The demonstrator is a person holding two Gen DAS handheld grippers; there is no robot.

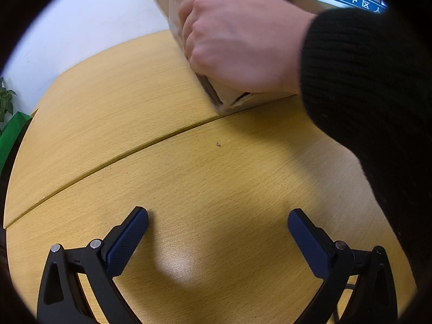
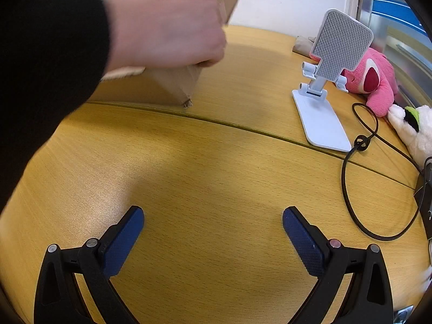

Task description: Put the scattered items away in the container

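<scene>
A cardboard box (image 1: 232, 100) stands tilted on the yellow wooden table (image 1: 135, 108), gripped by a bare hand (image 1: 237, 37) in a black sleeve. Green and light-blue items show blurred at its top. The same box (image 2: 162, 86) and hand (image 2: 167, 24) fill the upper left of the right wrist view. My left gripper (image 1: 218, 222) is open over bare table, well short of the box. My right gripper (image 2: 213, 220) is also open, nothing between its fingers. A pink plush (image 2: 375, 78) and a white plush (image 2: 413, 129) lie at the far right.
A white phone stand (image 2: 324, 102) stands right of the box, in front of the pink plush. A black cable loop (image 2: 359, 140) lies beside it. A table seam (image 1: 113, 159) runs across. A green plant (image 1: 6, 102) sits past the left edge.
</scene>
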